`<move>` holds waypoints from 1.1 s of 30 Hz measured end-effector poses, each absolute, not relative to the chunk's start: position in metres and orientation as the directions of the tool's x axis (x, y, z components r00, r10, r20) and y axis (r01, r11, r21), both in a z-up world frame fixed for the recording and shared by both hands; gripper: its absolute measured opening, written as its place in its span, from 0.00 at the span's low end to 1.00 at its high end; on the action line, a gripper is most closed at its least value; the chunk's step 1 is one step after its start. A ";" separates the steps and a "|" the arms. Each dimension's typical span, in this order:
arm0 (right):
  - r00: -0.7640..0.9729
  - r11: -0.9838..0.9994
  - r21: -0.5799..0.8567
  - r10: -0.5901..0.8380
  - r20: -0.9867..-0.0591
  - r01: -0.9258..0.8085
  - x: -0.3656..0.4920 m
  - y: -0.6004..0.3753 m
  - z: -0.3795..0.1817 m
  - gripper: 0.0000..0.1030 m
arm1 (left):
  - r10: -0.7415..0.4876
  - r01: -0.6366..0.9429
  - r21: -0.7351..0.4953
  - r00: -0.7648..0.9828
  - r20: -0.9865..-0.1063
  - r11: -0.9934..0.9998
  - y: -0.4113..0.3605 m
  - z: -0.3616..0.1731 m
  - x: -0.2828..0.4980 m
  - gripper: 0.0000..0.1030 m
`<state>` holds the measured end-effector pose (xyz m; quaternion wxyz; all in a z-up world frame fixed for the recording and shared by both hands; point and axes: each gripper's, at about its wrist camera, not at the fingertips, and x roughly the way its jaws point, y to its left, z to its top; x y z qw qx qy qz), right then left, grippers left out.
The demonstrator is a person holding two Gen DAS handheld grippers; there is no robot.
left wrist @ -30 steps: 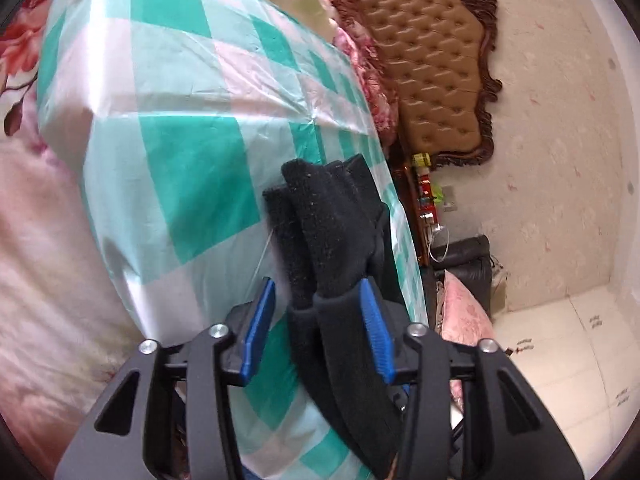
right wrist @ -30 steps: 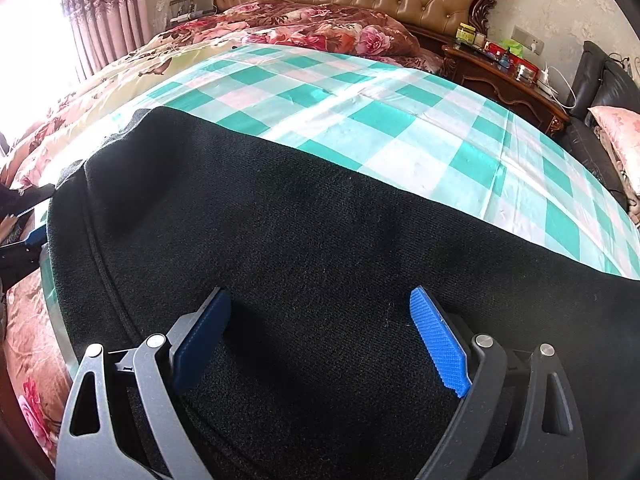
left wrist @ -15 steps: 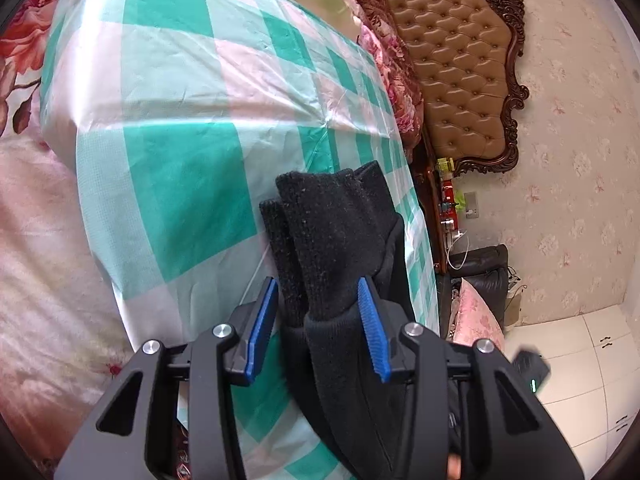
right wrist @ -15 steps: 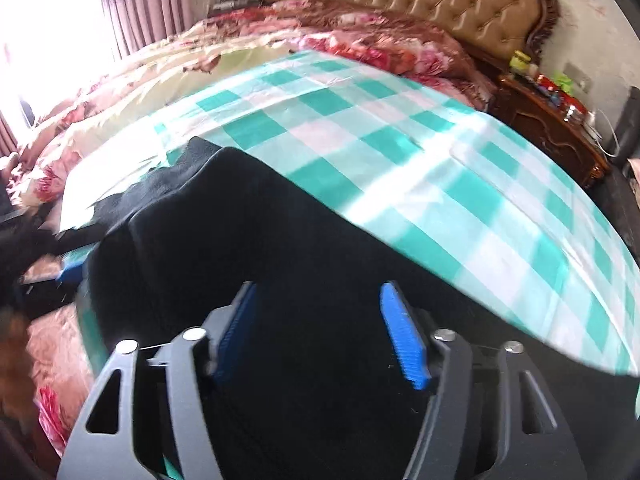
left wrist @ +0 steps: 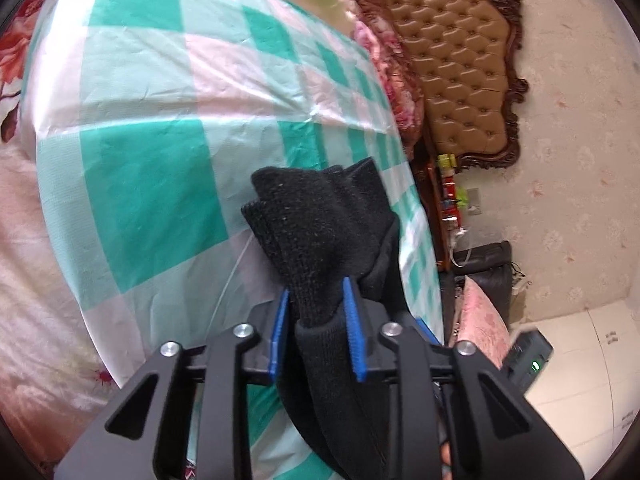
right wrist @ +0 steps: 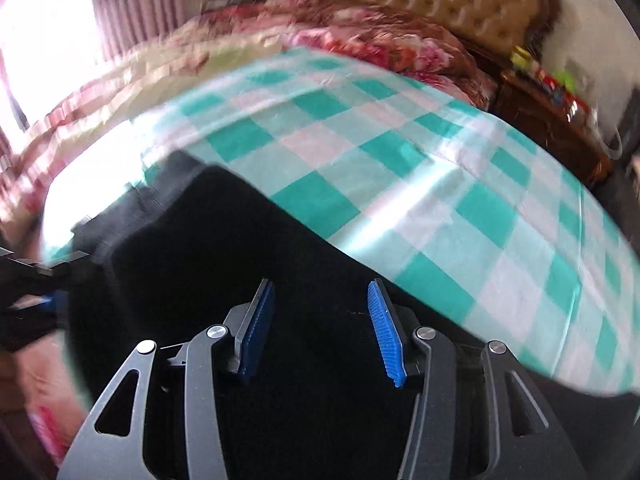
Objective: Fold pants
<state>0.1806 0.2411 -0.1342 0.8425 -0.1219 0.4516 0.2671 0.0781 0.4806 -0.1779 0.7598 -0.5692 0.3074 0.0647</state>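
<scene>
The black pants (left wrist: 320,220) lie at the near edge of the bed on a green-and-white checked sheet (left wrist: 160,180). My left gripper (left wrist: 314,292) is closing, and its blue pads press a bunched ribbed cuff that sticks up past the fingertips. In the right wrist view the pants (right wrist: 240,240) spread dark across the lower half. My right gripper (right wrist: 320,292) is closing too, jaws half wide, with a thick fold of the black cloth between the pads. The left gripper (right wrist: 24,280) shows blurred at that view's left edge.
A tufted brown headboard (left wrist: 460,60) and a floral quilt (right wrist: 360,32) stand at the bed's far end. Beside the bed are a dark wooden nightstand (right wrist: 552,120) with small bottles and a black chair (left wrist: 488,264). White floor tiles (left wrist: 580,360) lie to the right.
Both grippers have narrowed onto the black cloth. The right gripper has risen and drawn back, pulling the pants with it, so more checked sheet shows.
</scene>
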 end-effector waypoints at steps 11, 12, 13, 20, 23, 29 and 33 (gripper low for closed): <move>0.266 0.837 0.470 0.538 -0.800 -0.280 0.162 0.058 -0.128 0.61 | 0.095 -0.316 -0.281 0.799 -0.594 0.906 0.351 -0.057 0.080 0.19; 0.263 0.825 0.505 0.562 -0.784 -0.254 0.162 0.045 -0.126 0.65 | 0.151 -0.282 -0.146 0.805 -0.573 0.948 0.315 -0.048 0.082 0.19; 0.270 0.808 0.548 0.589 -0.762 -0.216 0.161 0.026 -0.122 0.66 | 0.179 -0.259 -0.068 0.810 -0.558 0.964 0.293 -0.043 0.084 0.19; 0.382 0.761 0.648 0.610 -0.694 -0.037 0.132 -0.082 -0.110 0.66 | 0.209 0.114 0.593 0.869 -0.448 0.797 0.065 -0.127 0.065 0.16; 0.386 0.755 0.656 0.603 -0.698 0.006 0.122 -0.105 -0.116 0.66 | 0.212 0.179 0.677 0.866 -0.452 0.713 0.035 -0.167 0.055 0.25; 0.350 0.701 0.713 0.663 -0.662 0.022 0.119 -0.115 -0.127 0.66 | 0.245 0.149 0.733 0.883 -0.401 0.663 0.034 -0.159 0.059 0.54; 0.313 0.677 0.736 0.703 -0.639 -0.019 0.119 -0.101 -0.122 0.66 | 0.239 0.222 0.774 0.869 -0.433 0.594 0.034 -0.166 0.070 0.57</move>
